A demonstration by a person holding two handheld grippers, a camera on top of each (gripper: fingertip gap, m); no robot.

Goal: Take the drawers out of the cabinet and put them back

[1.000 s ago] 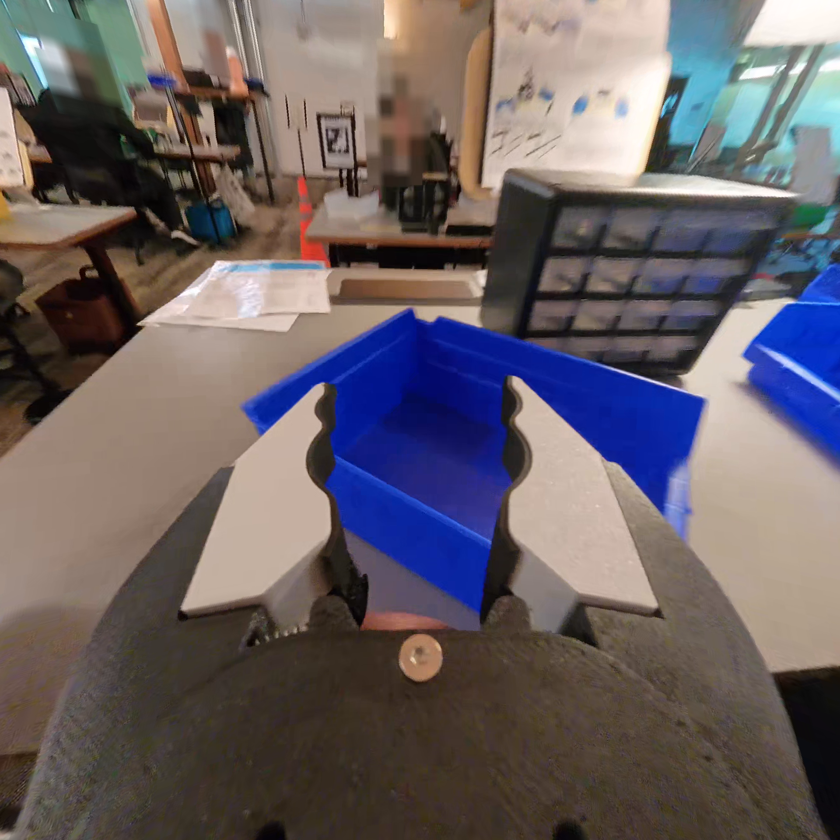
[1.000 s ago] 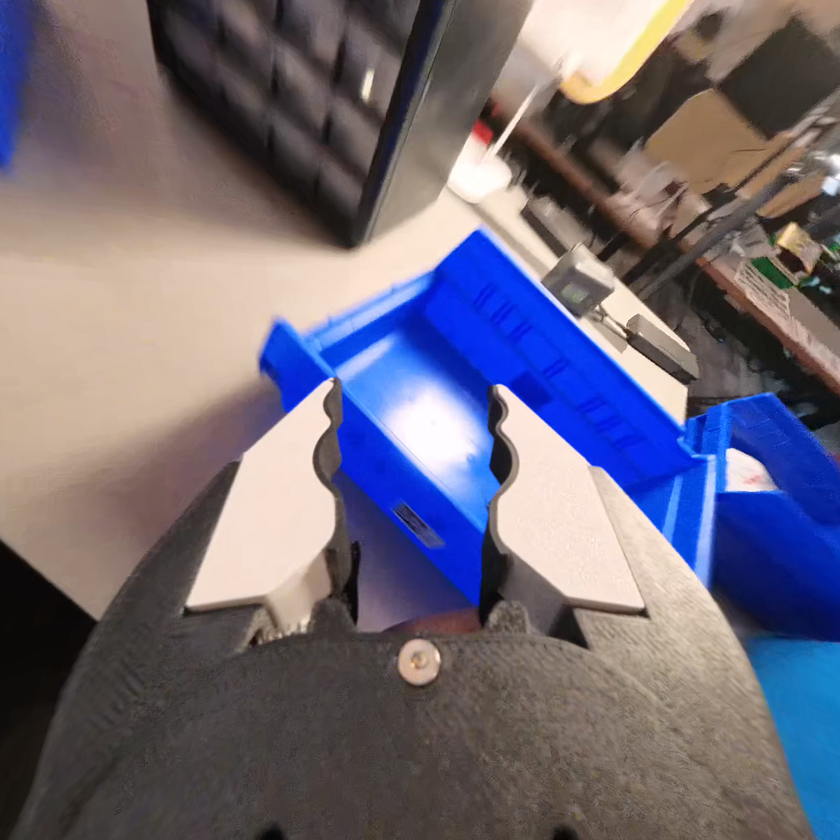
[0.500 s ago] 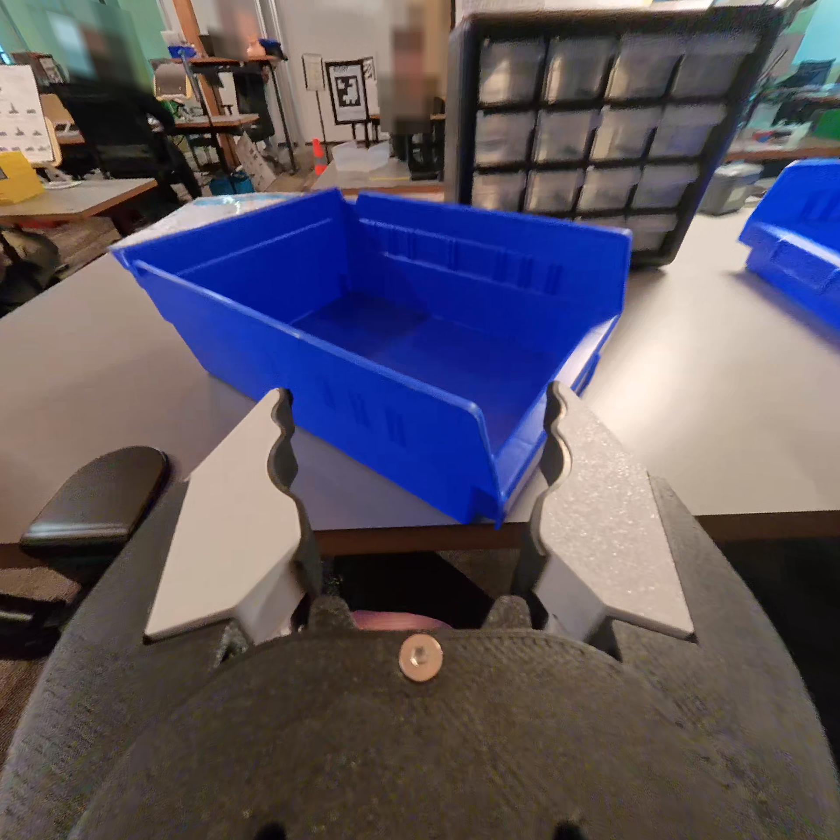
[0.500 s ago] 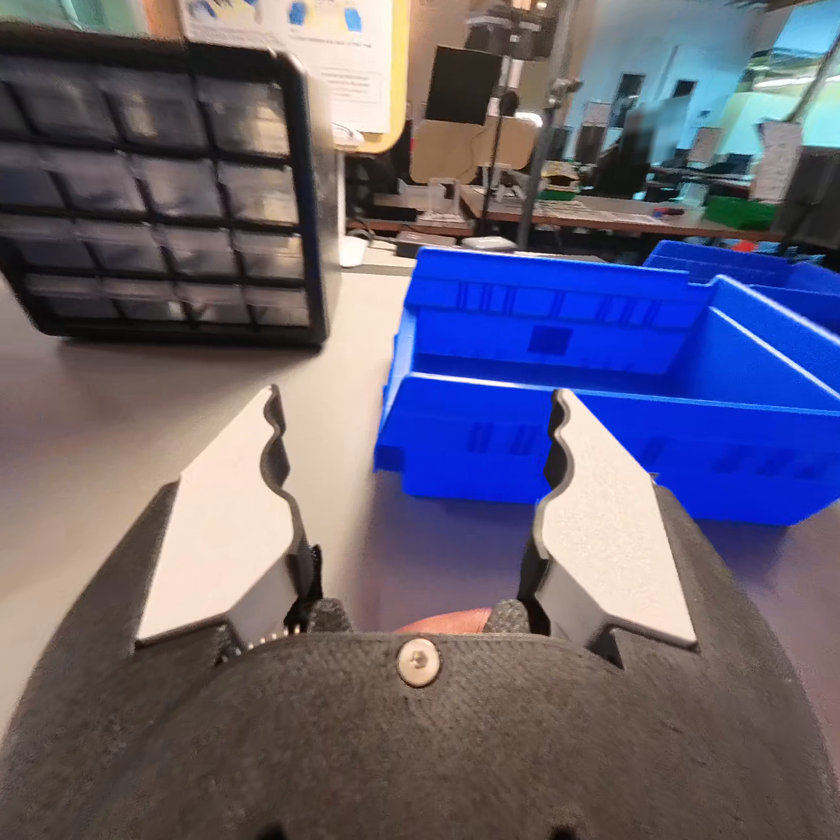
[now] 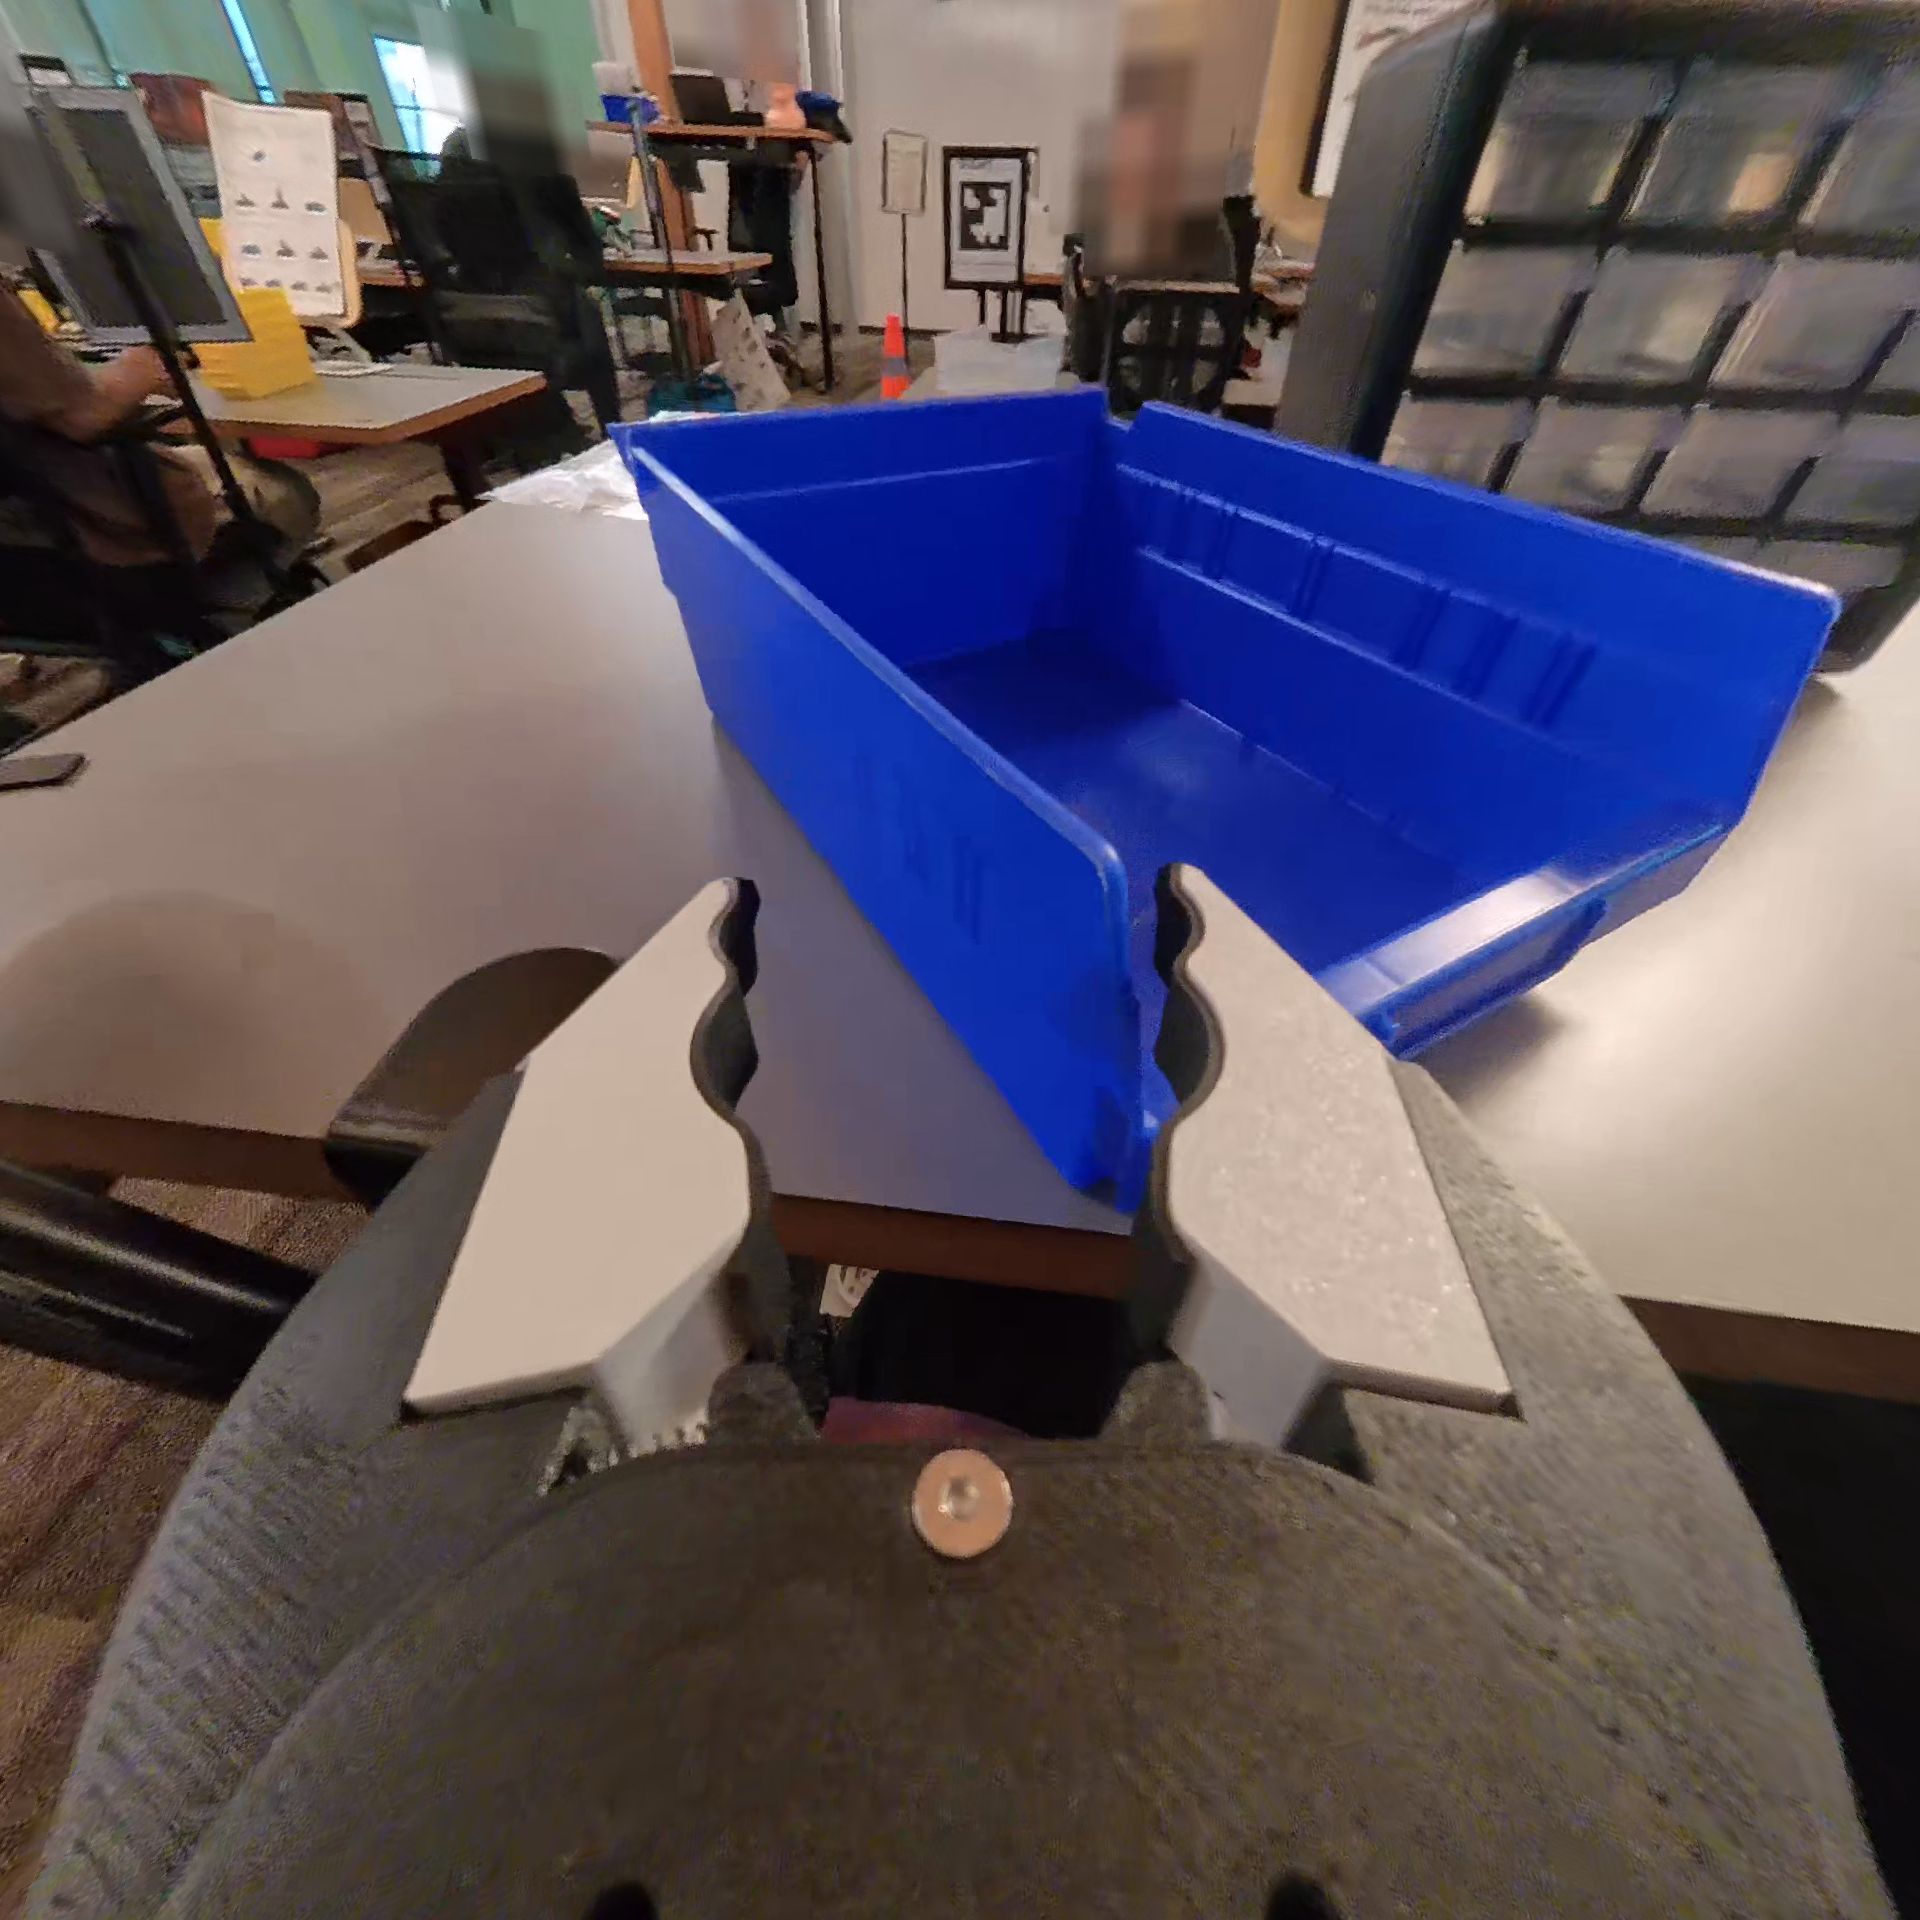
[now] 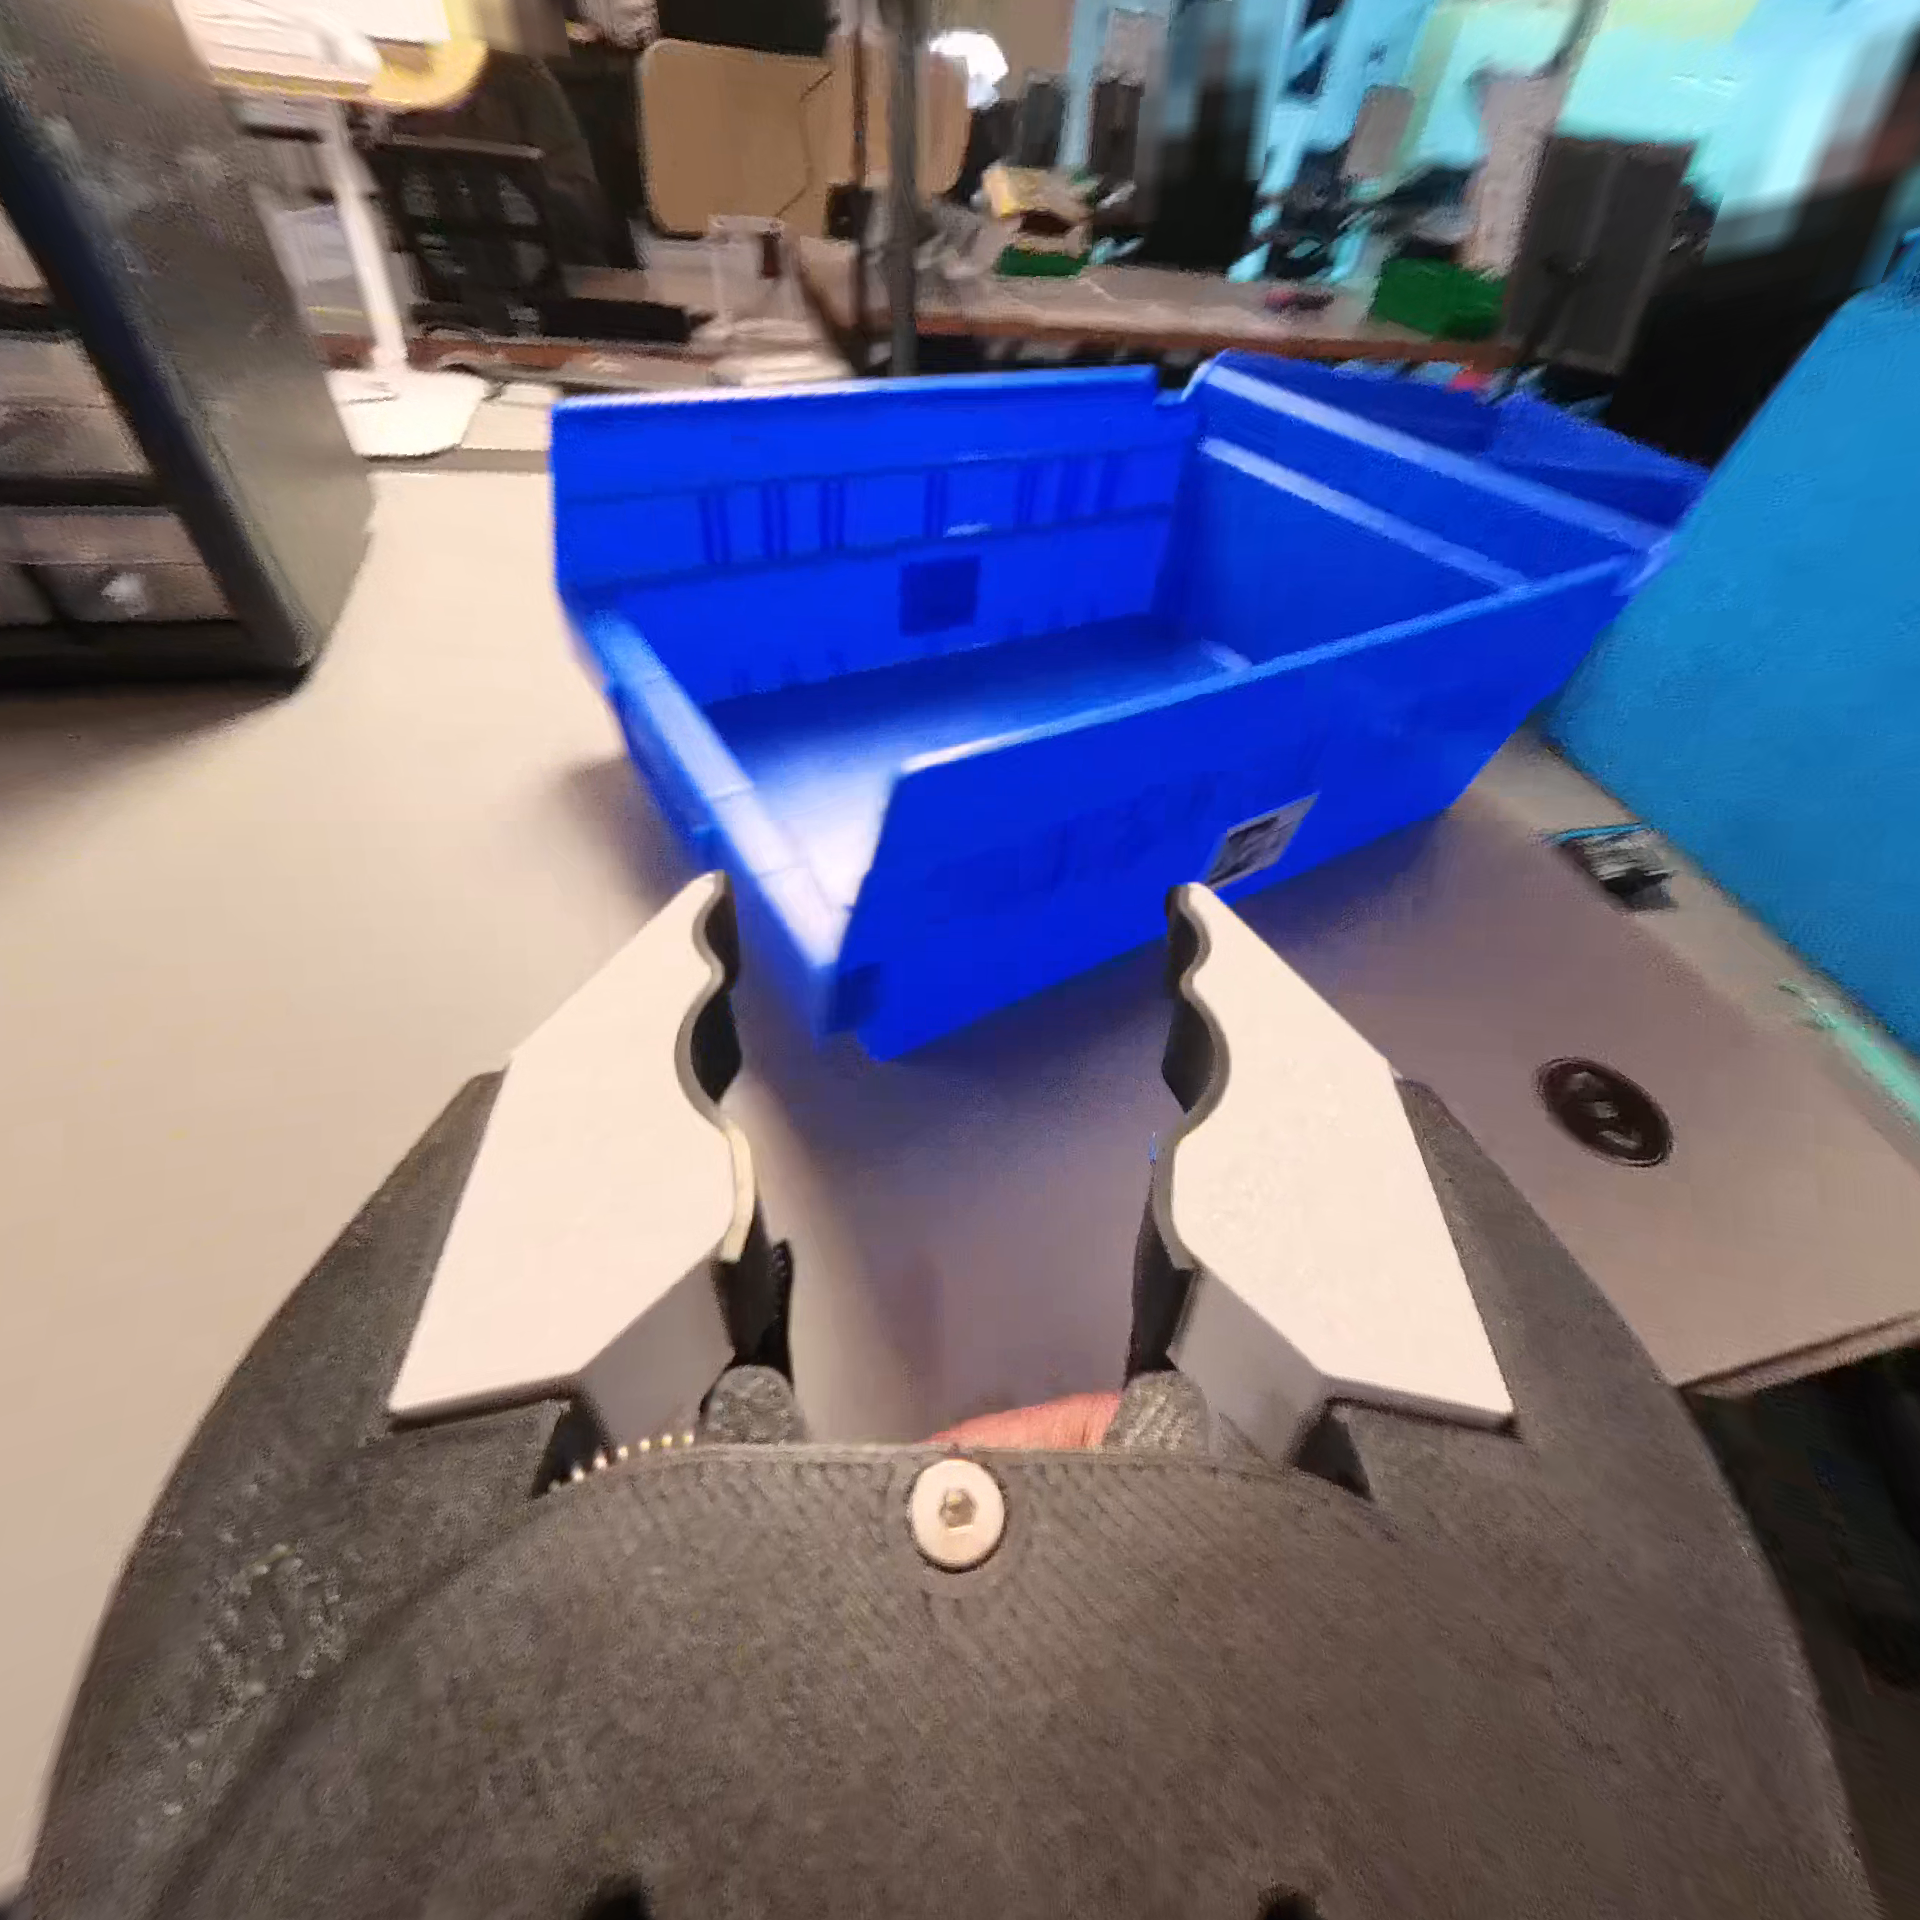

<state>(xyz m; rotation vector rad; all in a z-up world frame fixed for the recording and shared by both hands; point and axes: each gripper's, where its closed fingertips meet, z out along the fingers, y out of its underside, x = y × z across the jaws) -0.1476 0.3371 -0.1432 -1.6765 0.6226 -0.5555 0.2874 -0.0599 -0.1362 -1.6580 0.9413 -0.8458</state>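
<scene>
- Hovering at the near table edge, the left gripper (image 5: 951, 997) is standing open and holding nothing; the side wall of a blue bin (image 5: 1226, 727) is reaching between its fingers, close to the right pad (image 5: 1179, 997), with clear air at the other.
- The right gripper (image 6: 945, 997) is likewise open and empty, a second blue bin (image 6: 1039, 675) sitting just ahead at 12 o'clock, its near corner apart from both pads.
- The task's black drawer cabinet (image 5: 1662, 312) is standing untouched at 1 o'clock in the left view, behind the bin; its clear drawers (image 5: 1652, 312) all appear to be seated.
- Risks: closing now would likely clamp or shove the bin toward the table (image 5: 312, 779) edge; reaching past means clearing it first.
- A turquoise panel (image 6: 1787, 675) is crowding the right side at 3 o'clock.
</scene>
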